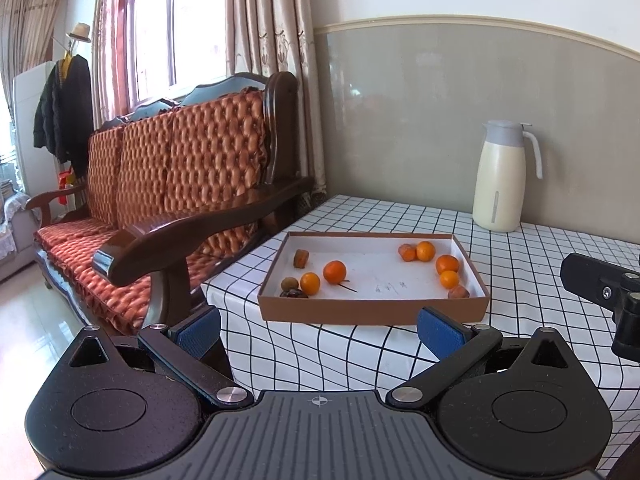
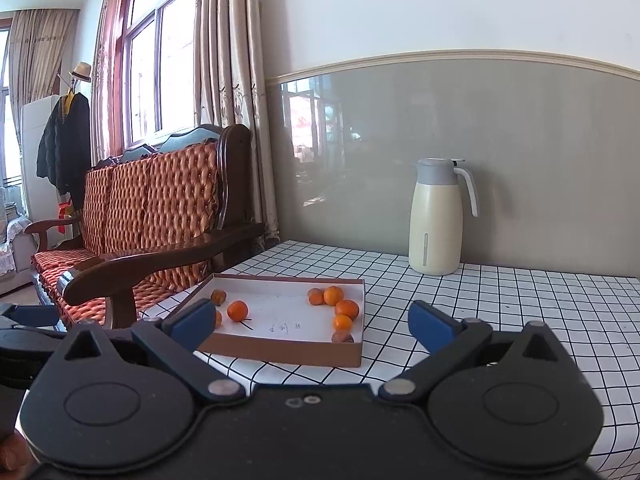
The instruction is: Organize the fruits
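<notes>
Both hand-held grippers, left and right, are spread wide with nothing in them, hanging back off the near bench edge. The fruits sit in two bunches at either end of the tray, dead ahead. I'd guess left takes the left bunch, since the tray's long side runs crosswise and right is nearer the right bunch.

A cream thermos jug with a grey lid stands upright on the counter, close against the grey wall panel, its handle turned to the right. The counter wears a white cloth with a black grid. Off to the left sits a dark wooden sofa with orange quilted cushions (curtained window behind it), and further back a black coat hangs beneath a straw hat.
</notes>
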